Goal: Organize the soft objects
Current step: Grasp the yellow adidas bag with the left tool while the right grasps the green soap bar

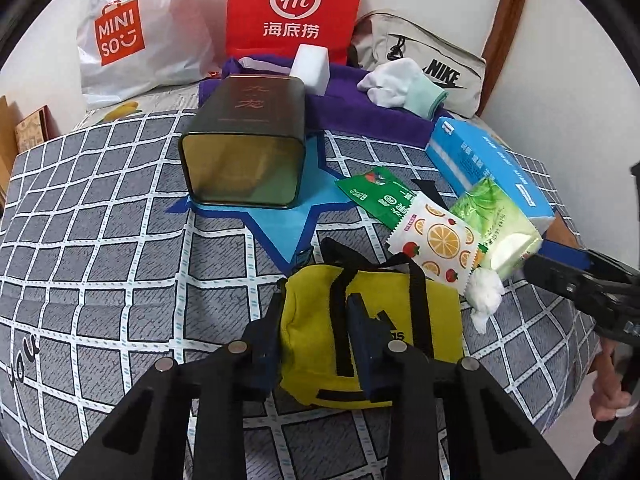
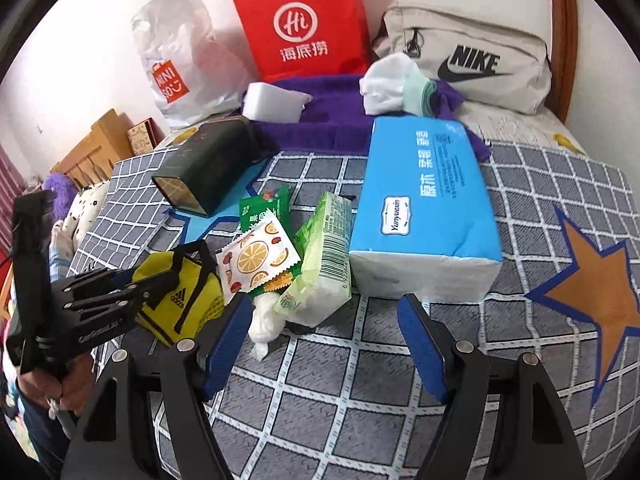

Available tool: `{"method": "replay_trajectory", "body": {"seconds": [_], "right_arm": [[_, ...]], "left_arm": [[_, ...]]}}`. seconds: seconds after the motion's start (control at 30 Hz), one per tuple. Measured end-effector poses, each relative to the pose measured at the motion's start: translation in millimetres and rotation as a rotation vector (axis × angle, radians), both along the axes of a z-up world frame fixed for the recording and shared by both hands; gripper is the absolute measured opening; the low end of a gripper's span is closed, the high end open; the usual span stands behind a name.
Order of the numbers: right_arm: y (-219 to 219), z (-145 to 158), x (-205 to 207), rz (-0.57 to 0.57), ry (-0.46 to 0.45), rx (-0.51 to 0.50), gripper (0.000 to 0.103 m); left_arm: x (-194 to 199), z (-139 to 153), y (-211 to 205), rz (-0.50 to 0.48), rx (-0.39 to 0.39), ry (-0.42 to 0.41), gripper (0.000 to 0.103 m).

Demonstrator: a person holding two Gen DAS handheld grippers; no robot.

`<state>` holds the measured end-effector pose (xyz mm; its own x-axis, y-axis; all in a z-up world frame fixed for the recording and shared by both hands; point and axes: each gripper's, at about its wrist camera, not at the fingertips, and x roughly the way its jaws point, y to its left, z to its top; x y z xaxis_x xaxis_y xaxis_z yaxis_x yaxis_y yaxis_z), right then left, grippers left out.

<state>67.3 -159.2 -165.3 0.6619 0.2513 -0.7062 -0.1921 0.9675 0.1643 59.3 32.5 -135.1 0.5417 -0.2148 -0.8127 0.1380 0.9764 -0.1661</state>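
**Gripping the yellow bag on the checked cover**

Pinching the left end of the yellow bag (image 1: 372,336), your left gripper (image 1: 316,344) has its jaws narrowed onto the fabric, one finger outside the end and the other pressed into the top between the black straps. The bag lies on the checked cover (image 1: 120,280), just this side of the blue star. Your right gripper (image 2: 326,344) hangs wide open and holds nothing, above bare cover in front of the blue tissue pack (image 2: 424,208), with the green pack (image 2: 324,264) and a white wad (image 2: 266,324) near its left finger.
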Motion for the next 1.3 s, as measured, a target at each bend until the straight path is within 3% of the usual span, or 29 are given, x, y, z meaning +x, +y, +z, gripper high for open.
{"method": "replay_trajectory", "body": {"seconds": [0.17,0.23,0.33,0.4,0.5,0.73,0.97,1.3], "right_arm": [[7.1,-5.8,12.1,0.004,0.024,0.036,0.074],[9.5,-8.3,17.8,-0.02,0.03,0.029,0.069],[12.0,-12.9,25.0,-0.031,0.05,0.04,0.052],[14.6,-16.5,27.8,-0.025,0.065,0.042,0.024],[16.3,-16.2,25.3,-0.028,0.053,0.033,0.019],[6.2,-0.5,-5.3,-0.011,0.006,-0.041,0.018],[2.9,-10.4,-5.2,-0.014,0.025,-0.044,0.019],[0.8,11.9,-18.6,-0.015,-0.062,-0.038,0.018]], "left_arm": [[-1.4,3.0,8.1,0.011,-0.043,0.012,0.028],[-1.4,1.9,9.5,0.009,-0.039,0.021,0.028],[0.2,-0.4,9.8,0.011,-0.048,0.03,0.028],[1.5,-1.1,10.5,0.01,-0.057,0.035,0.028],[1.4,0.7,10.9,0.004,-0.06,0.034,0.028],[1.4,0.3,12.6,0.002,-0.069,0.036,0.029],[4.0,-2.5,12.4,0.003,-0.074,0.043,0.027],[-8.4,35.2,9.2,-0.003,-0.008,-0.042,0.015]]}}
